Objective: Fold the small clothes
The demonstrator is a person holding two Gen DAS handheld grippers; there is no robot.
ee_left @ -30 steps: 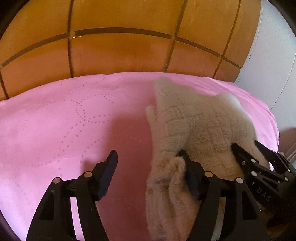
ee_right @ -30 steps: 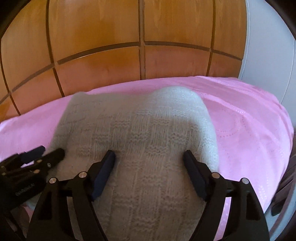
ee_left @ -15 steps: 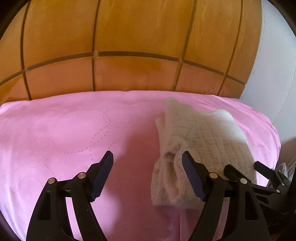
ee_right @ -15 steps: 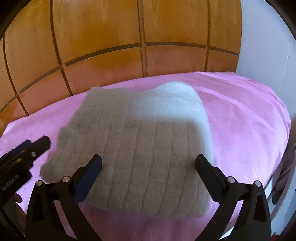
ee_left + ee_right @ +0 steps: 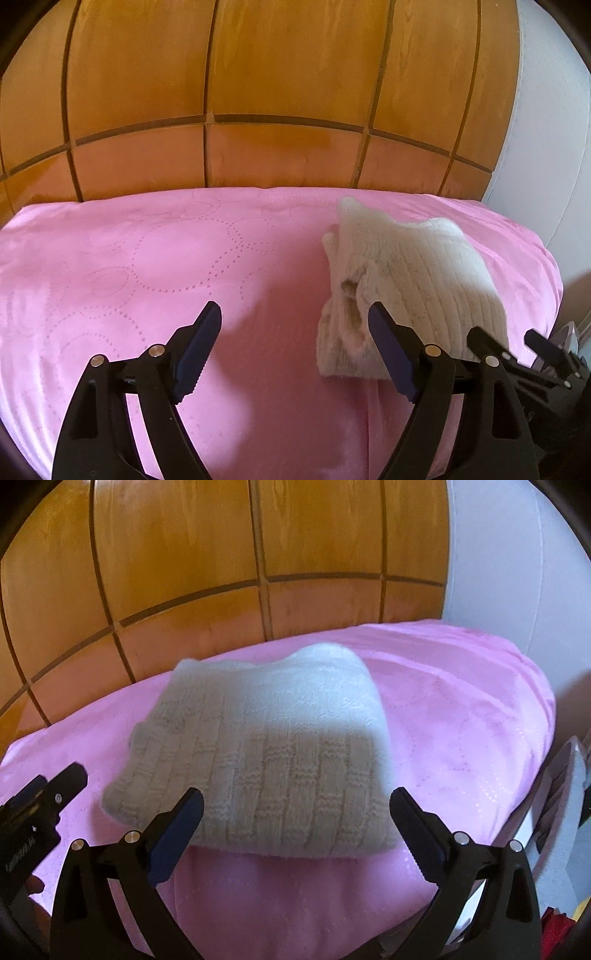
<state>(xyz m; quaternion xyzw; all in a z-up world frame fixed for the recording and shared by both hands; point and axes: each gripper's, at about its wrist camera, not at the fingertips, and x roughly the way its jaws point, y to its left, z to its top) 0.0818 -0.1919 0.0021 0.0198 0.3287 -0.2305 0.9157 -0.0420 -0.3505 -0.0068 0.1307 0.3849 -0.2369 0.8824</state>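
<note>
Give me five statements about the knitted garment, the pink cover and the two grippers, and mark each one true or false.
1. The cream knitted garment lies folded on the pink cover. True.
2. The right gripper is clamped on the garment. False: its jaws stand wide apart and nothing is pinched between them.
3. The left gripper holds nothing, and its jaws are opening. True.
4. In the left wrist view the garment lies left of the left gripper. False: it lies to the right, partly behind the right-hand finger.
5. A white tiled wall stands behind the pink cover. False: wooden panelling stands there, with a pale wall only at the right edge.
</note>
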